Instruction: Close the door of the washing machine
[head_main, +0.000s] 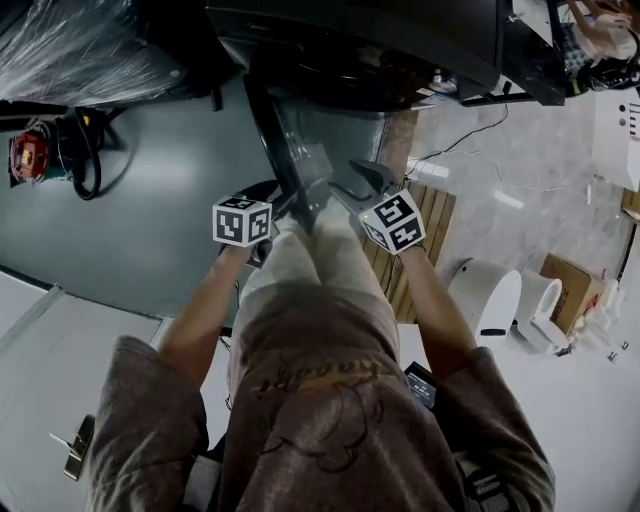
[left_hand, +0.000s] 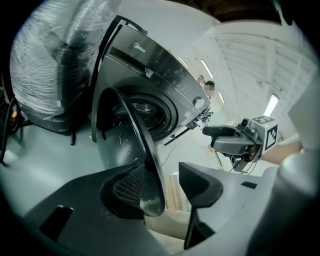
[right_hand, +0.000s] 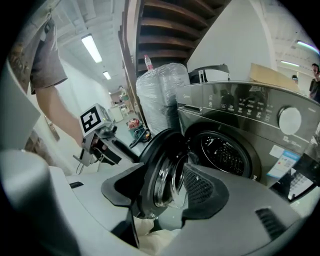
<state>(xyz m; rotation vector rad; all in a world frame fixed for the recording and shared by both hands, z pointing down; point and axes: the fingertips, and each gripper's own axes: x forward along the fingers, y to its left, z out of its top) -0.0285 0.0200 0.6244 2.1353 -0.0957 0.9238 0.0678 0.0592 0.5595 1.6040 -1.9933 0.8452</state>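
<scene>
The dark washing machine (head_main: 350, 50) stands at the top of the head view, its round glass door (head_main: 290, 165) swung out edge-on toward me. My left gripper (head_main: 270, 200) is just left of that edge and my right gripper (head_main: 368, 180) just right of it. In the left gripper view the door (left_hand: 127, 135) runs down between the open jaws of the left gripper (left_hand: 165, 187), with a gap to the right finger. In the right gripper view the door rim (right_hand: 167, 160) stands between the wide-apart jaws of the right gripper (right_hand: 165, 192). The drum opening (right_hand: 225, 155) is uncovered.
A plastic-wrapped bundle (head_main: 80, 45) stands left of the machine, with a red tool and coiled cable (head_main: 30, 155) on the grey floor. A wooden pallet (head_main: 420, 250) lies to the right, beside white fixtures (head_main: 500, 300) and a cardboard box (head_main: 570, 285).
</scene>
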